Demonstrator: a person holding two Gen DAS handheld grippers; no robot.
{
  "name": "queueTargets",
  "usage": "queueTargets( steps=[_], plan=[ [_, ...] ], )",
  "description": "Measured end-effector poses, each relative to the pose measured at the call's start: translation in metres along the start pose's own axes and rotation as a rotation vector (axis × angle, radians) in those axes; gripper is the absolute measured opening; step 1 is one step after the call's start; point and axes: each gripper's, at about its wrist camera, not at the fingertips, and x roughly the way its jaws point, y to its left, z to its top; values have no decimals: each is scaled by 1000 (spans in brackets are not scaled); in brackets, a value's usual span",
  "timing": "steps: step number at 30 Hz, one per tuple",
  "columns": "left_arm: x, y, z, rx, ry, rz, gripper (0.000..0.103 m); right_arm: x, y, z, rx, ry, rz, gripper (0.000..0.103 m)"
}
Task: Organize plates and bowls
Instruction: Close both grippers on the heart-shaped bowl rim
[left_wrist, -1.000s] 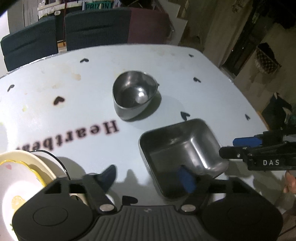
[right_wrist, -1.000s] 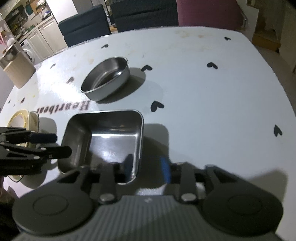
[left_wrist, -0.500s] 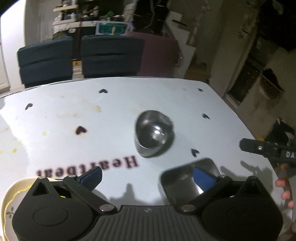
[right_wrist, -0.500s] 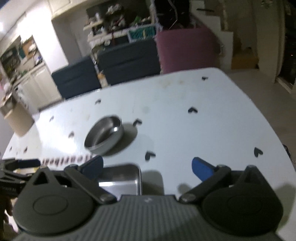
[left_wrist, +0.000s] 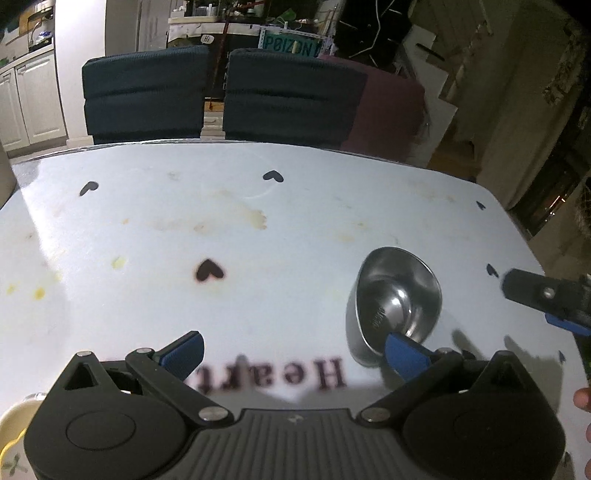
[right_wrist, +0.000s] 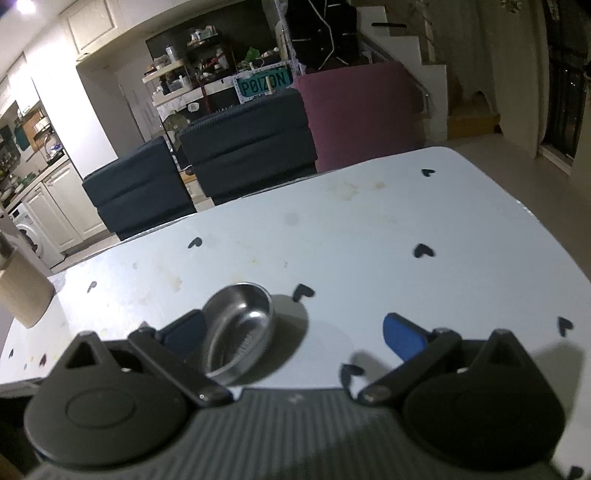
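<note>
A heart-shaped steel bowl (left_wrist: 397, 302) stands upright on the pale blue table (left_wrist: 258, 229), just ahead of the right blue pad of my left gripper (left_wrist: 295, 354). That gripper is open with only bare tabletop between its pads. At the bottom left corner peeks the rim of a cream plate (left_wrist: 11, 443). In the right wrist view the same steel bowl (right_wrist: 240, 328) sits just ahead of the left pad, and my right gripper (right_wrist: 295, 332) is open and holds nothing. The right gripper (left_wrist: 546, 299) also shows at the right edge of the left wrist view.
The tablecloth bears black hearts and the word "Heart" (left_wrist: 273, 376). Two dark blue chairs (left_wrist: 144, 96) and a maroon one (left_wrist: 388, 114) stand behind the far table edge. A brown box (right_wrist: 22, 295) stands at the table's left. Fingers (left_wrist: 583, 398) show at the right edge.
Both grippers opened wide and pulled back from the square steel tray, which has dropped out of both views. Both cameras tilted up, so the heart-shaped bowl now lies close to the pads.
</note>
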Motion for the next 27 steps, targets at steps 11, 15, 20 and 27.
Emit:
queueTargets(
  steps=[11, 15, 20, 27],
  plan=[
    [25, -22, -6, 161, 28, 26, 103, 62, 25, 2, -70, 106, -124, 103],
    [25, -17, -6, 155, 27, 19, 103, 78, 24, -1, -63, 140, -157, 103],
    [27, -11, -3, 179, 13, 83, 103, 94, 13, -2, -44, 170, -260, 103],
    [29, -3, 3, 124, 11, 91, 103, 84, -1, -4, -73, 218, -277, 103]
  ],
)
